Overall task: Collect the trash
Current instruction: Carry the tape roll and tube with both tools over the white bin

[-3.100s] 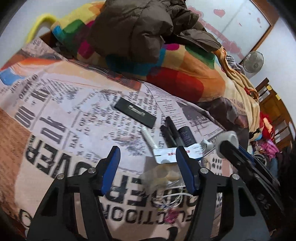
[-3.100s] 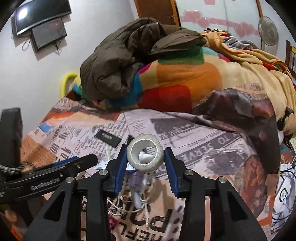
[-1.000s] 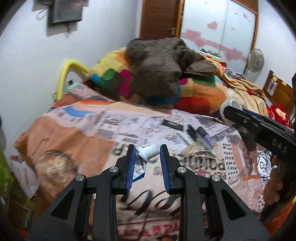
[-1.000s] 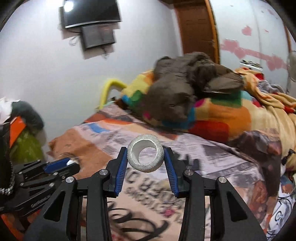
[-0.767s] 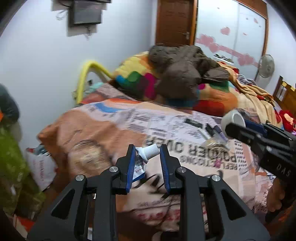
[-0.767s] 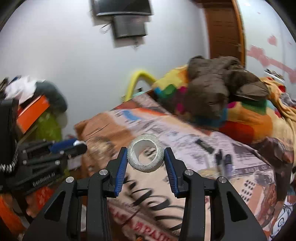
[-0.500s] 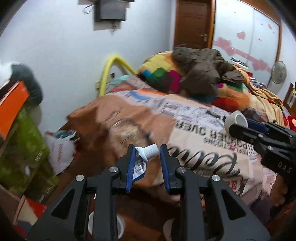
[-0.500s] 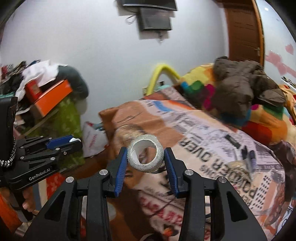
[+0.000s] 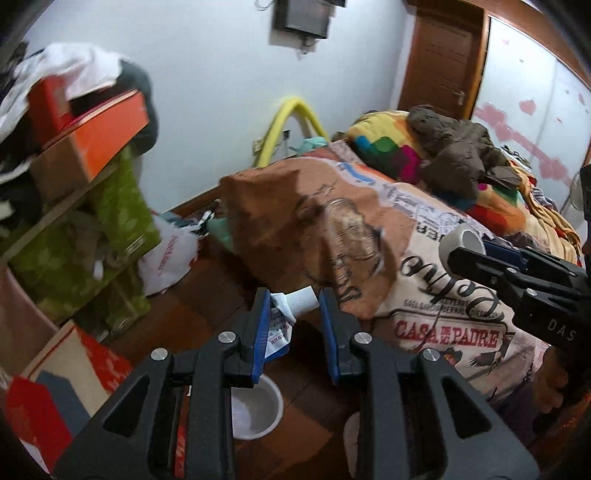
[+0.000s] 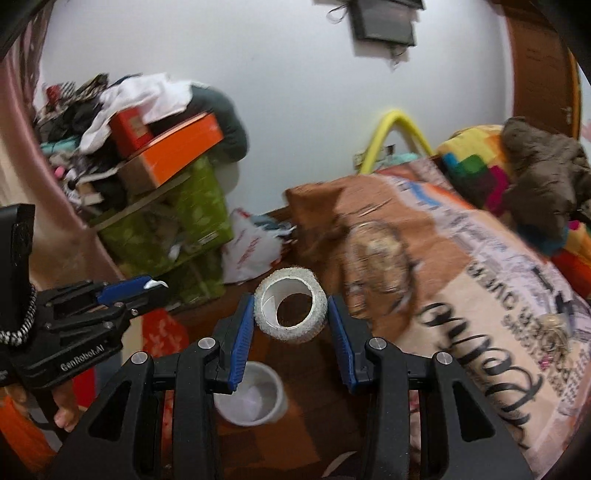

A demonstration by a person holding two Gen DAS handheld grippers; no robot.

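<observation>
1. We see a bed (image 9: 436,306) under a newspaper-print cover, with a brown jacket (image 9: 458,158) on top.
2. We see an orange box (image 10: 177,151) (clothes heaped above it).
3. A yellow hoop (image 9: 291,122) leans against the wall.

I'm looking into a lived-in bedroom of a home. A bed (image 9: 424,236) covered with a newspaper-print spread (image 10: 480,295) fills the right side, with a multicoloured blanket (image 9: 388,151) and a brown padded jacket (image 9: 458,155) heaped on it. Against the white wall stand shelves (image 10: 159,199) crammed with clothes, an orange box (image 10: 181,151) and green boxes (image 9: 74,243). A wooden door (image 9: 439,62), a wall-mounted screen (image 10: 384,22) and a dark wood floor (image 9: 207,295) with a small white bin (image 10: 255,402) complete it.
</observation>
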